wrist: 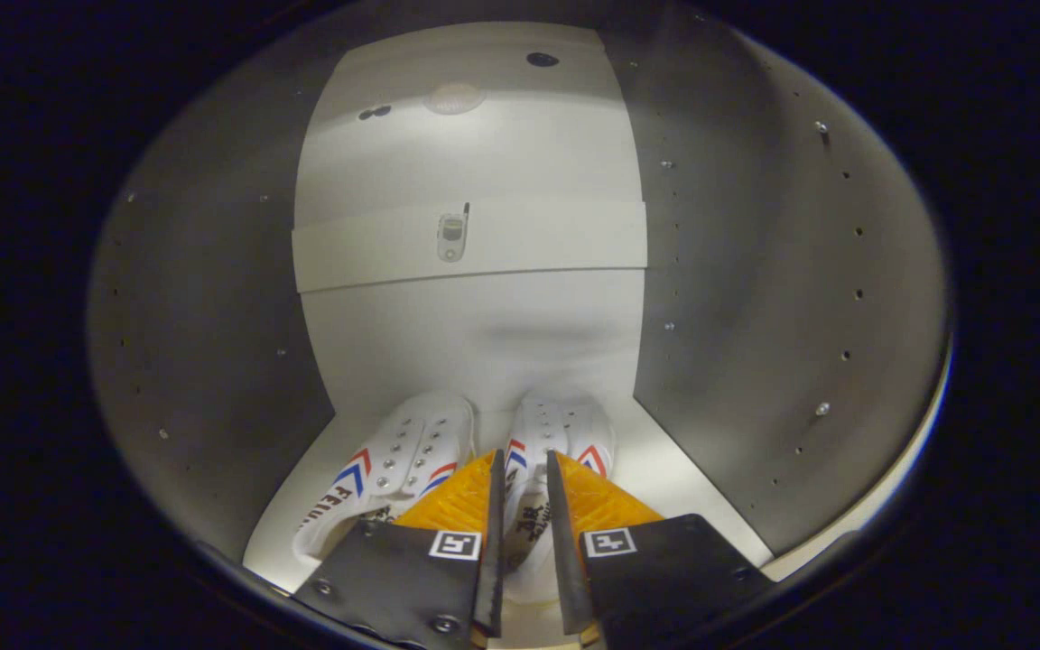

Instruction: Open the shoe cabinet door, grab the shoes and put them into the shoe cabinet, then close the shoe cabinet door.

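At the bottom centre of the frame, the gripper (524, 465) reaches into the shoe cabinet with its two fingers set a narrow gap apart, and in that gap lies the inner side of the right-hand sneaker (545, 442). Whether both fingers actually press on that shoe cannot be told from this view, though the fingers closely flank its collar and insole. That sneaker is white canvas with red and blue chevron stripes on its flank and rows of metal eyelets, toe pointing toward the rear of the cabinet. Just left of it, the second sneaker (394, 469) of the same pattern lies angled slightly leftward, its heel partly hidden behind the left finger; the two shoes sit side by side, near or touching at the toes. Both rest on the cabinet floor (664, 478), a pale panel in the lower middle of the frame. Beyond the toes rises the white back panel (475, 343). Across the centre of the frame runs a shelf edge (556, 239) bearing a small metal fitting (452, 236). Grey side walls (755, 298) with rows of drilled peg holes flank the compartment at left and right.
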The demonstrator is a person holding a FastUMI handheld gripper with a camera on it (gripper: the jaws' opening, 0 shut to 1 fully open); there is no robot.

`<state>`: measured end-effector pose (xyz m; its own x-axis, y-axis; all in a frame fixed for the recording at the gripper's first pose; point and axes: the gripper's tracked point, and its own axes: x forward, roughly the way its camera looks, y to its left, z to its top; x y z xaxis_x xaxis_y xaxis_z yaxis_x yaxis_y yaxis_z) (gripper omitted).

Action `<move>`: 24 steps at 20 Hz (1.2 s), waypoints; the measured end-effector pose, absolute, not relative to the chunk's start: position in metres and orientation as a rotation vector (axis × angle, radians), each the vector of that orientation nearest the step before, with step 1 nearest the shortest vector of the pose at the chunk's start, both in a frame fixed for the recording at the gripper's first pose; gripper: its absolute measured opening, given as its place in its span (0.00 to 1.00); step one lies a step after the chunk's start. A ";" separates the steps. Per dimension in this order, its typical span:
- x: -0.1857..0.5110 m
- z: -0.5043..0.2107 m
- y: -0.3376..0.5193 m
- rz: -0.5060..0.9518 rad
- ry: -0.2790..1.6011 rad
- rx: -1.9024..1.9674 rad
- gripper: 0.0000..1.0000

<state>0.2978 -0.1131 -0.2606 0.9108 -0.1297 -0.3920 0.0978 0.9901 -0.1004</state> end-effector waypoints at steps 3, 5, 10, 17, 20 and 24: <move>0.282 -0.254 -0.107 -0.123 0.400 -0.080 0.27; 0.269 -0.250 -0.102 -0.127 0.398 -0.082 0.28; 0.230 -0.233 -0.089 -0.156 0.368 -0.069 0.29; 0.160 -0.202 -0.065 -0.200 0.320 -0.045 0.28; 0.128 -0.182 -0.051 -0.209 0.282 -0.029 0.28; 0.084 -0.154 -0.042 -0.225 0.237 -0.013 0.28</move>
<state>0.0840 -0.0419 -0.1535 0.9469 -0.2228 -0.2316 0.2197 0.9748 -0.0396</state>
